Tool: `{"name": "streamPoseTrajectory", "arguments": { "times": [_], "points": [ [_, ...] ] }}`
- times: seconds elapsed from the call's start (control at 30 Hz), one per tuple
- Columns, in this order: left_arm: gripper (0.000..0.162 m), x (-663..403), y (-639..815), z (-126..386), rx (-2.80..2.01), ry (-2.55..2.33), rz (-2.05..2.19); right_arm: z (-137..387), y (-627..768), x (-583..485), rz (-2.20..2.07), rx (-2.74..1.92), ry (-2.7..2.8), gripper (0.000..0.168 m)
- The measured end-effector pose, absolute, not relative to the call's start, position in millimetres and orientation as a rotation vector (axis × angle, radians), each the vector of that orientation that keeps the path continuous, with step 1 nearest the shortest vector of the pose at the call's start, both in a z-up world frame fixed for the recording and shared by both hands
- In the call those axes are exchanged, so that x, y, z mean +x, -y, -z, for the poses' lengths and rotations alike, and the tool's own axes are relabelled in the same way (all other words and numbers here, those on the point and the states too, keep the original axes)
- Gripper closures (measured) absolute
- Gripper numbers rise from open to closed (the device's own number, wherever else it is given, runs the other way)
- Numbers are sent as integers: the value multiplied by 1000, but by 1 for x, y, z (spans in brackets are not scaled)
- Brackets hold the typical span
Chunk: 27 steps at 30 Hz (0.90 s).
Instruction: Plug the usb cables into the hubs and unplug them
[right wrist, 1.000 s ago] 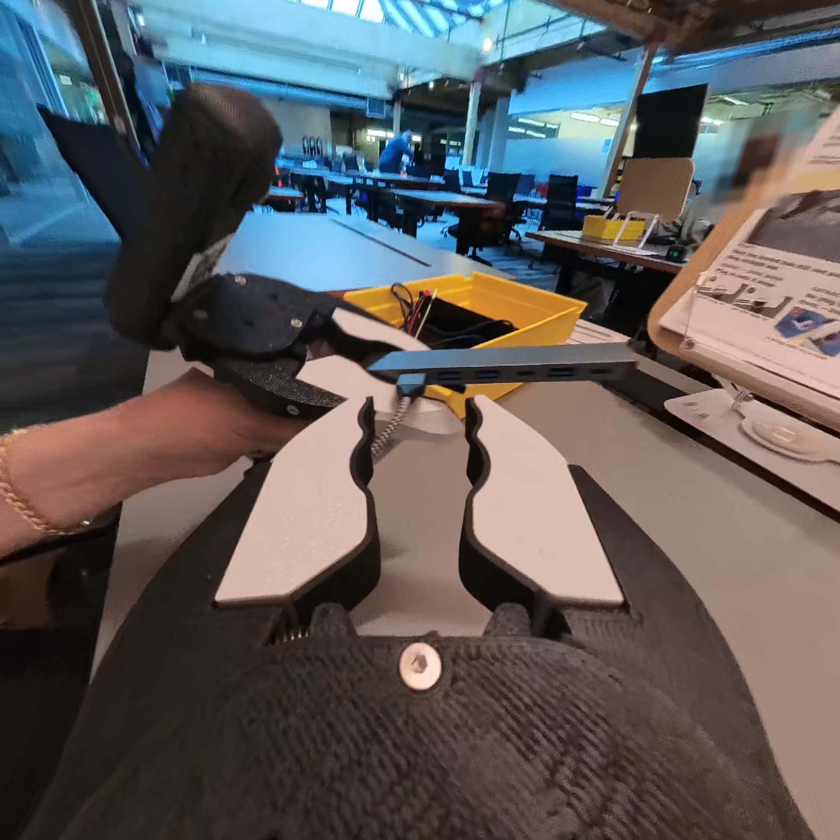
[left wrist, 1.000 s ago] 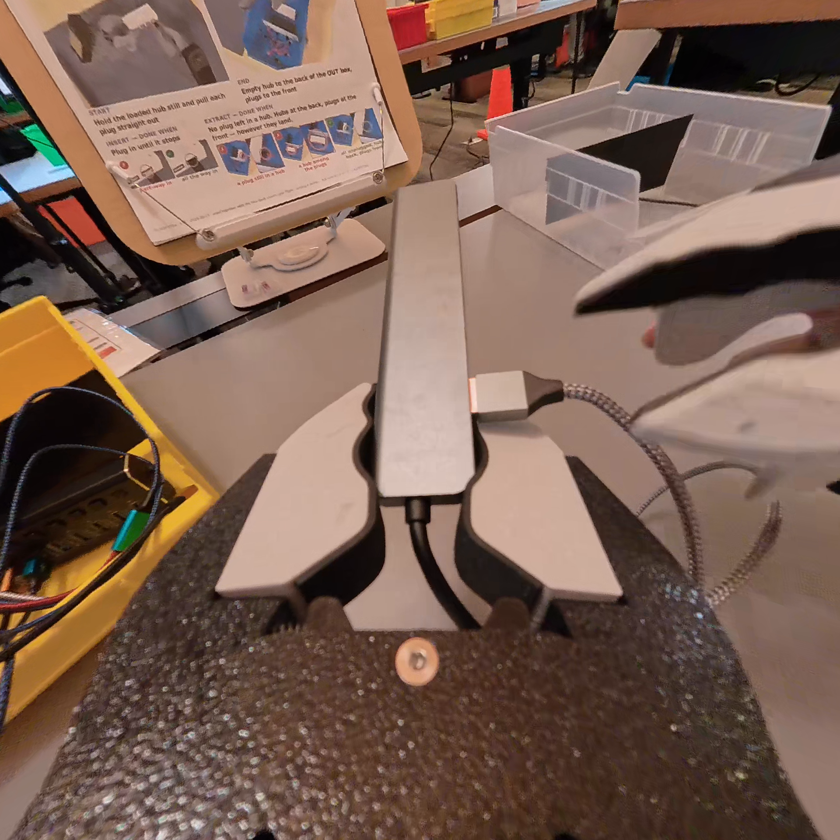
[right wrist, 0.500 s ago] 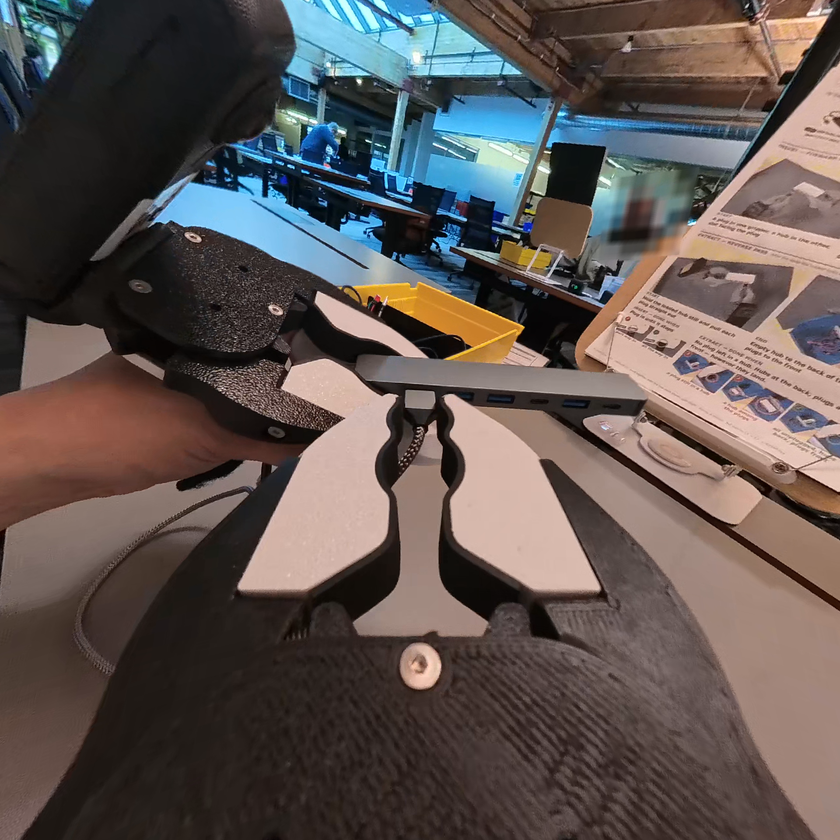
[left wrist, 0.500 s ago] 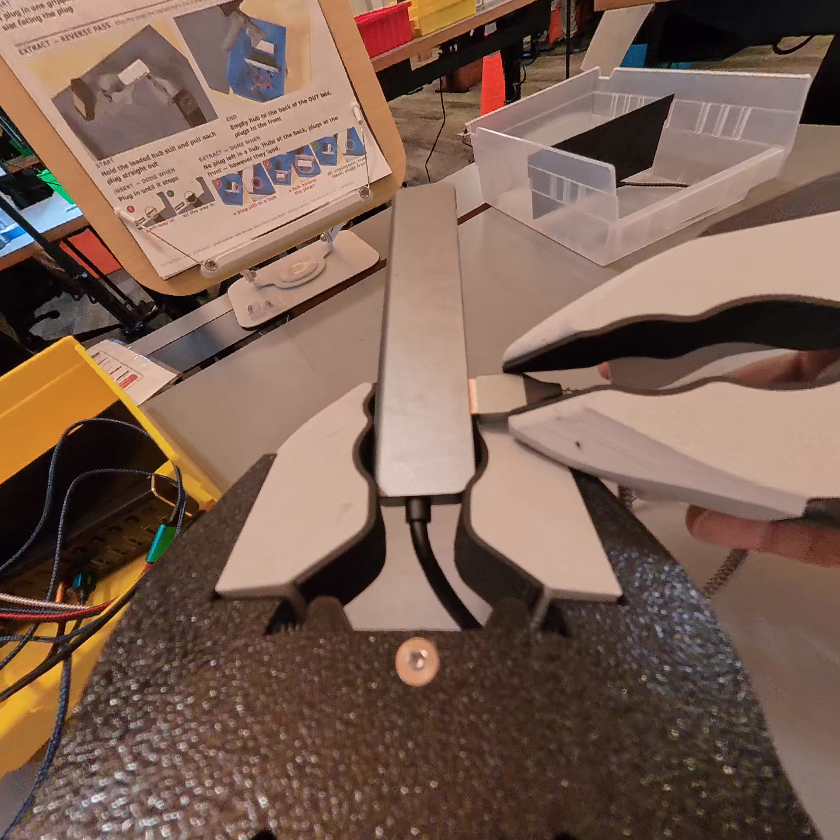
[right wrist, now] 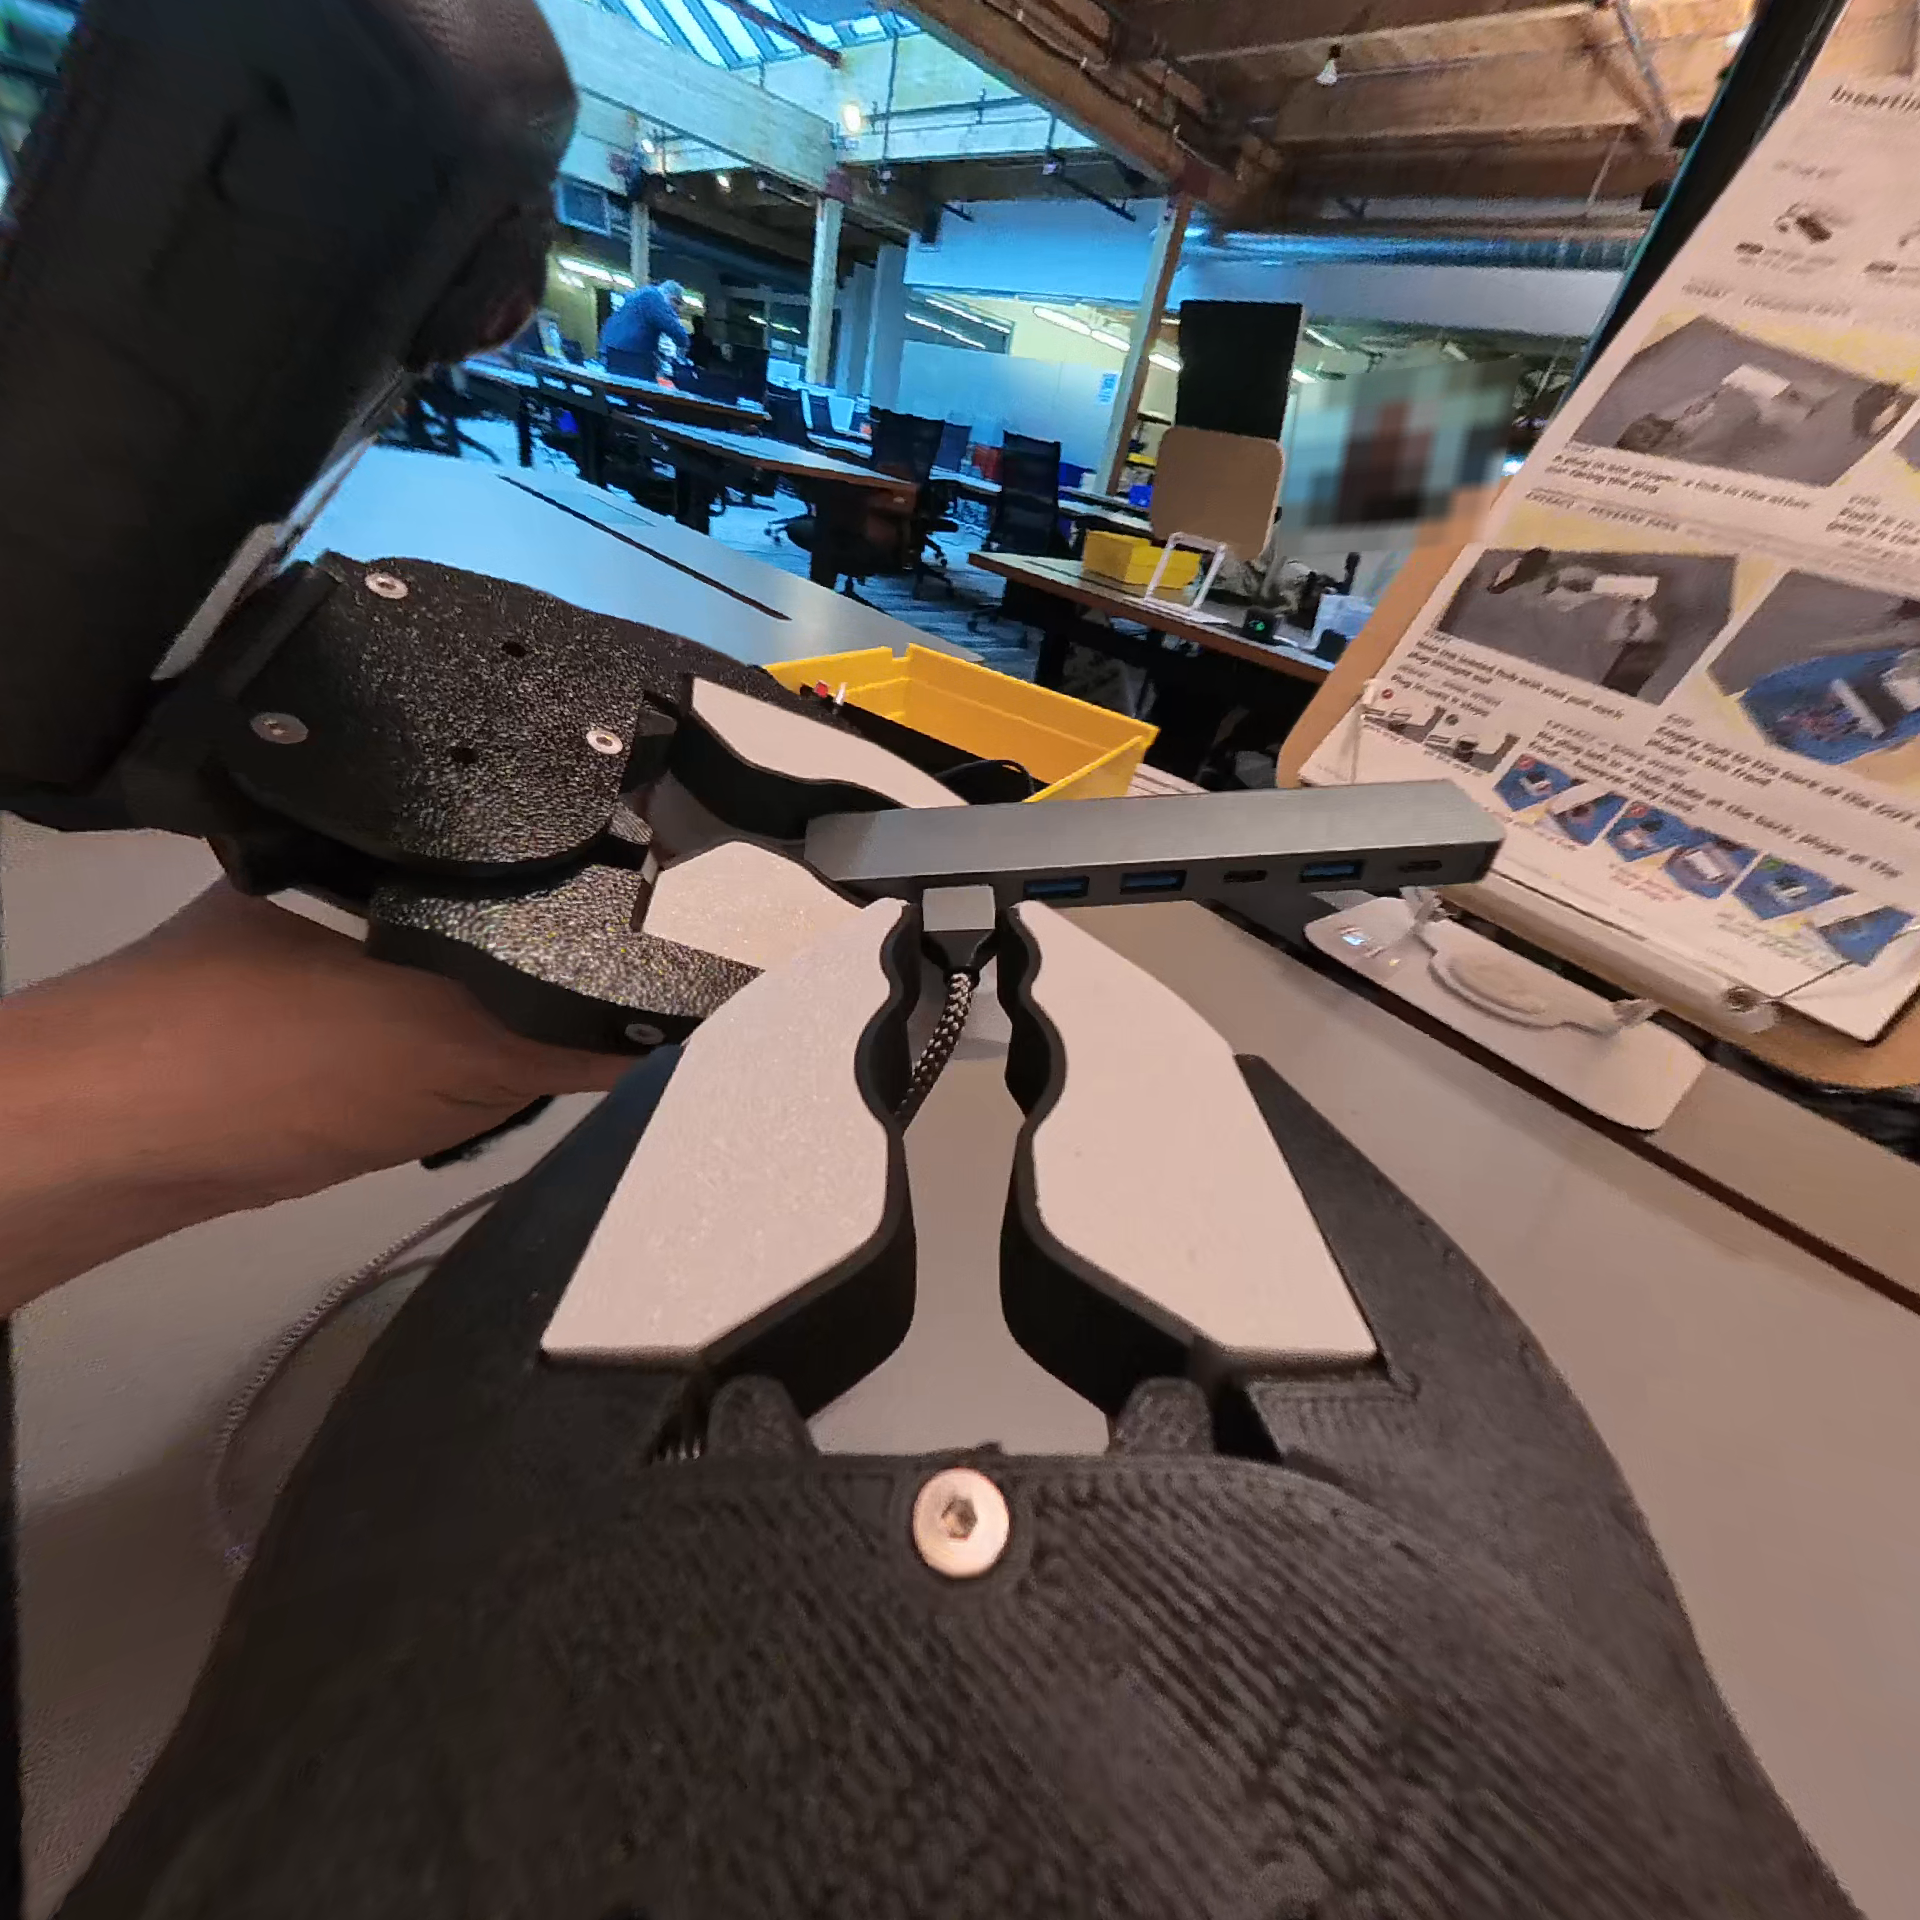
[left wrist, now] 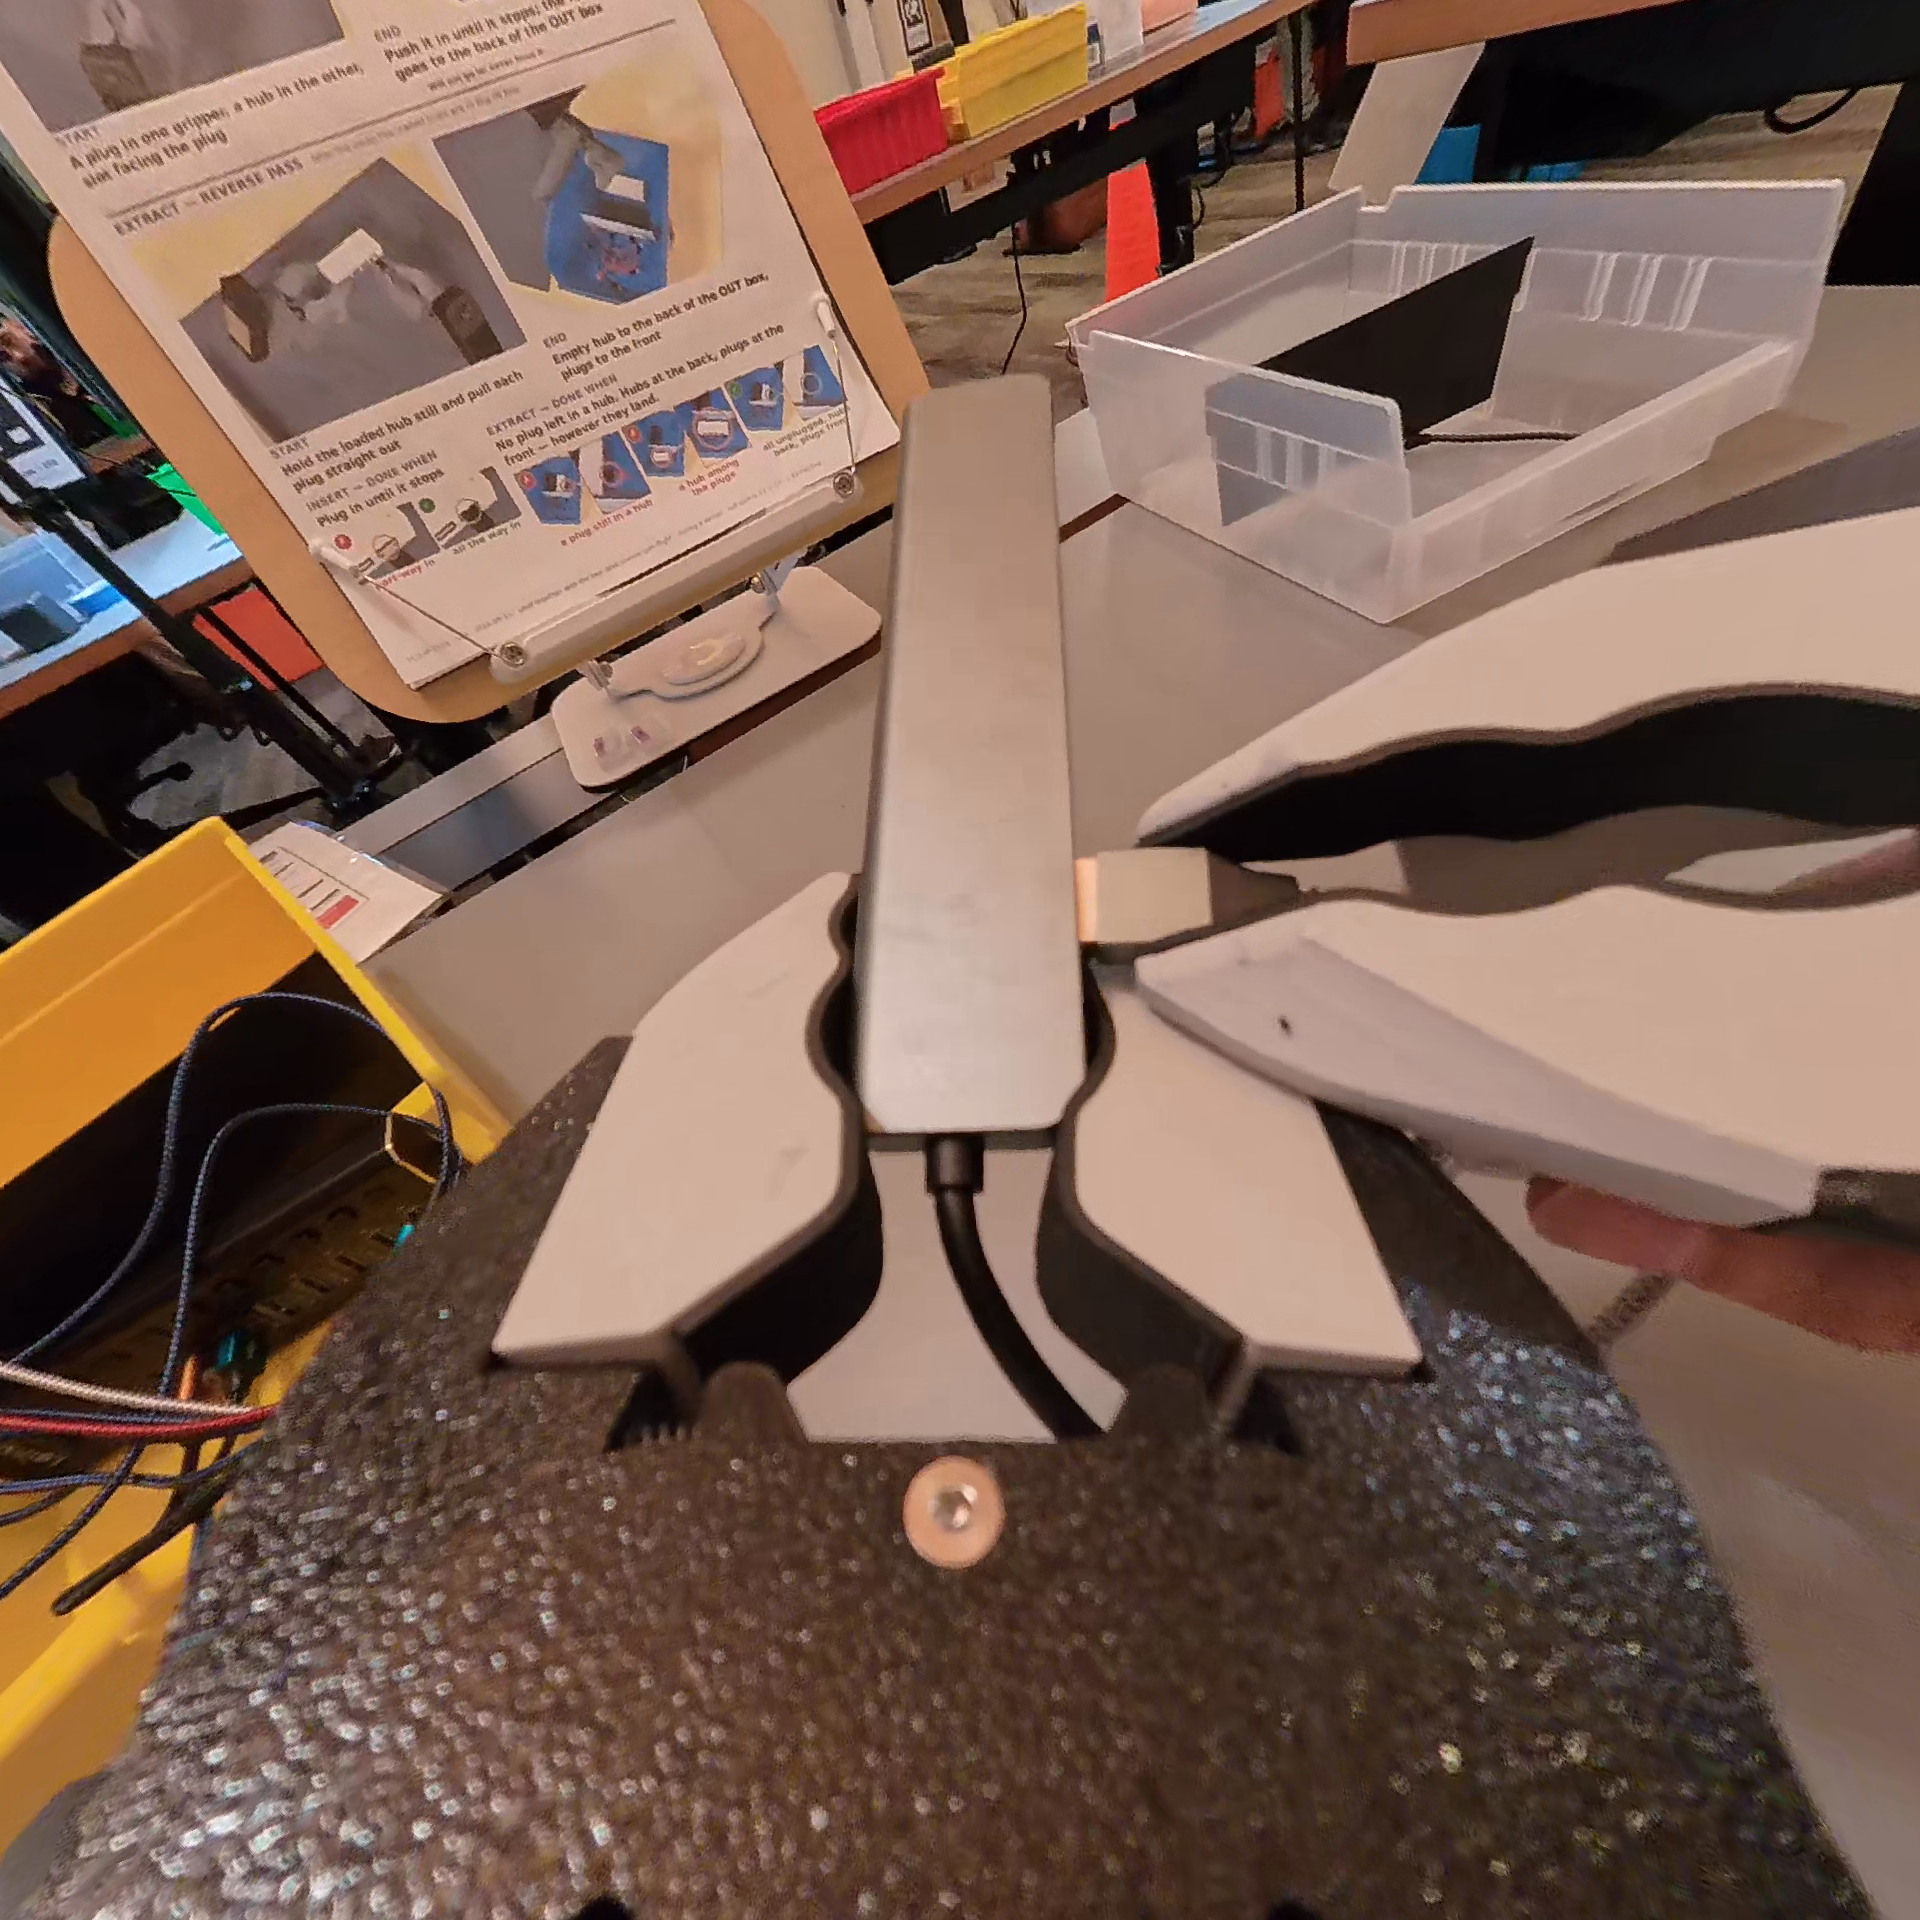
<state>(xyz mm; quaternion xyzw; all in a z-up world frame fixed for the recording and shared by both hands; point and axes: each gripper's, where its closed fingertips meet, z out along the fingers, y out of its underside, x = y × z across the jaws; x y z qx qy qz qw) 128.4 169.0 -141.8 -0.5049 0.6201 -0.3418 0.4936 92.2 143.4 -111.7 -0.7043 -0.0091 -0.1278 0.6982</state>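
Left wrist view shows the counter [left wrist: 665, 935] with a clear plastic bin [left wrist: 1455, 540], holding only a black divider and a thin dark cable, and a yellow bin [left wrist: 135, 997] full of tangled cables and another hub. Above them, the left gripper [left wrist: 961, 1008] clamps the grey USB hub [left wrist: 971, 748]. The right gripper [right wrist: 961, 940] pinches the USB plug [left wrist: 1148, 896], apparently still seated in the hub's side port. Pulling it free and binning the parts seems left.

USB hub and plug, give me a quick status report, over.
Left hand-held gripper shut on the grey hub. Right hand-held gripper shut on the silver plug, plug seated in the hub's side. Nothing blocking a straight pull.
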Motion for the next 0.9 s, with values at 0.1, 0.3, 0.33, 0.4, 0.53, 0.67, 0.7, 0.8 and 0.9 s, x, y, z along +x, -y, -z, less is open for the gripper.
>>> {"name": "streamPoseTrajectory", "arguments": {
  "times": [0.1,0.3,0.33,0.4,0.53,0.67,0.7,0.8,0.9],
  "points": [
    [130,127,-178,143,-1242,-1473,815,114,-144,91,344,-1589,60,154],
    [129,106,-247,130,-1409,-1260,944,102,-111,122,274,-1540,-111,154],
    [129,104,-248,129,-1403,-1262,935,98,-105,133,327,-1543,-104,154],
    [129,102,-246,126,-1413,-1230,989,80,-88,155,460,-1538,-84,154],
    [129,109,-242,132,-1420,-1263,1016,28,-56,199,607,-1532,-4,154],
    [129,109,-241,124,-1400,-1242,1047,-42,-15,270,806,-1510,-29,154],
    [129,107,-246,121,-1401,-1218,1038,-61,-6,282,815,-1495,-48,154],
    [129,99,-263,111,-1413,-1131,1067,-101,21,309,917,-1457,-76,154],
    [129,95,-272,110,-1428,-1120,1074,-116,40,336,1085,-1458,-85,154]
  ]
}}
